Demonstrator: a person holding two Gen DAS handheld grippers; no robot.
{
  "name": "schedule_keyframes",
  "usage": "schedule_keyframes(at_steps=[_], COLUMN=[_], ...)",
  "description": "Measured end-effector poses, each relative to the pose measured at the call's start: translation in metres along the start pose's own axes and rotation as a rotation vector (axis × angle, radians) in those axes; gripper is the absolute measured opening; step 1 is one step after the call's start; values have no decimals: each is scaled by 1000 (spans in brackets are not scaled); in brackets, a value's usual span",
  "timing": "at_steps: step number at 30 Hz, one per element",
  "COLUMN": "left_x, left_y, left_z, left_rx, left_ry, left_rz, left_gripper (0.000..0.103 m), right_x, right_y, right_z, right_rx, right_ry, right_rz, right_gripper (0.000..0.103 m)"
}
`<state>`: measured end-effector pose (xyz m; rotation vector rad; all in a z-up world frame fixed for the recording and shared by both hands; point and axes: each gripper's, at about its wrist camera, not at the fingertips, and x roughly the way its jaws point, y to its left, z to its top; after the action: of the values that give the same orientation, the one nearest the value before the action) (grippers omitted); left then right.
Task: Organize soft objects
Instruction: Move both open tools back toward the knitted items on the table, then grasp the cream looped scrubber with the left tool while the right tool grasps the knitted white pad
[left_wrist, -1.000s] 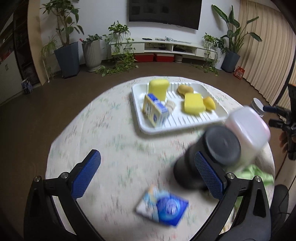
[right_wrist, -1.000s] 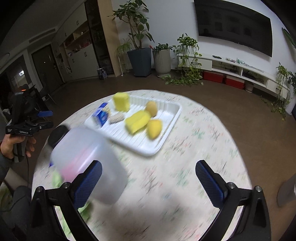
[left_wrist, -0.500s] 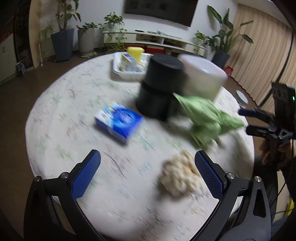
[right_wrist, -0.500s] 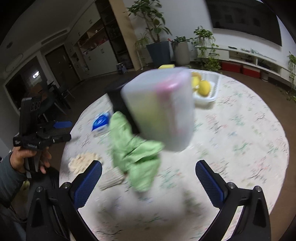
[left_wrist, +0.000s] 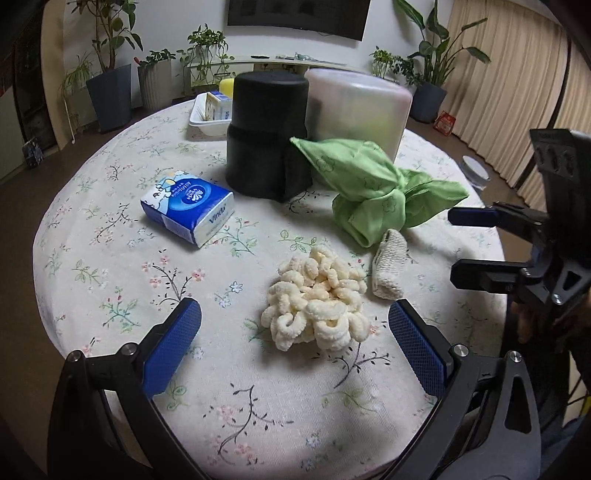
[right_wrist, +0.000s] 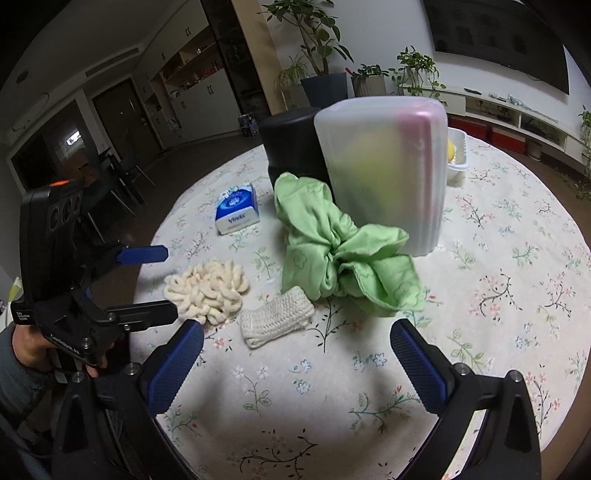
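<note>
A cream loopy chenille pad (left_wrist: 317, 298) lies on the floral tablecloth just ahead of my open left gripper (left_wrist: 295, 345). A knitted cream cloth (left_wrist: 388, 263) lies to its right and a knotted green cloth (left_wrist: 373, 184) behind it. My open, empty right gripper (right_wrist: 295, 360) hovers just short of the knitted cloth (right_wrist: 275, 316); the green cloth (right_wrist: 340, 251) and chenille pad (right_wrist: 208, 288) lie beyond. The left gripper also shows in the right wrist view (right_wrist: 147, 284), and the right gripper in the left wrist view (left_wrist: 476, 245).
A black canister (left_wrist: 267, 136) and a translucent plastic box (left_wrist: 356, 110) stand mid-table. A blue tissue pack (left_wrist: 188, 206) lies at left. A white tray (left_wrist: 207, 123) with sponges sits at the far edge. A small lid (left_wrist: 475, 168) rests by the right edge.
Both grippers have pulled back and swung from the tray toward the near side of the table; the chenille pad, knitted cloth and green cloth have come into view. Both stay open.
</note>
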<state>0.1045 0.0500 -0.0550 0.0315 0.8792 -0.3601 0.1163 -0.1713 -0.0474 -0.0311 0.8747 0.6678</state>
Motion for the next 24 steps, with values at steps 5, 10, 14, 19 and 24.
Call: schedule_keyframes(at_steps=[5, 10, 14, 19, 24], left_x=[15, 27, 33, 34, 34], left_y=[-5, -1, 2, -3, -3], left_z=[1, 0, 1, 2, 1], left_rx=[15, 5, 12, 39, 40], left_ry=[9, 34, 54, 58, 58], left_rz=[17, 24, 36, 45, 58], left_gripper=[103, 101, 85, 83, 80], right_x=[5, 26, 46, 53, 54], right_y=[-2, 9, 12, 9, 16], right_z=[5, 8, 9, 12, 12], right_rx=[25, -6, 2, 27, -2], right_ry=[10, 58, 101, 110, 125], right_rz=[-3, 6, -11, -42, -63], right_gripper=[103, 102, 89, 77, 72])
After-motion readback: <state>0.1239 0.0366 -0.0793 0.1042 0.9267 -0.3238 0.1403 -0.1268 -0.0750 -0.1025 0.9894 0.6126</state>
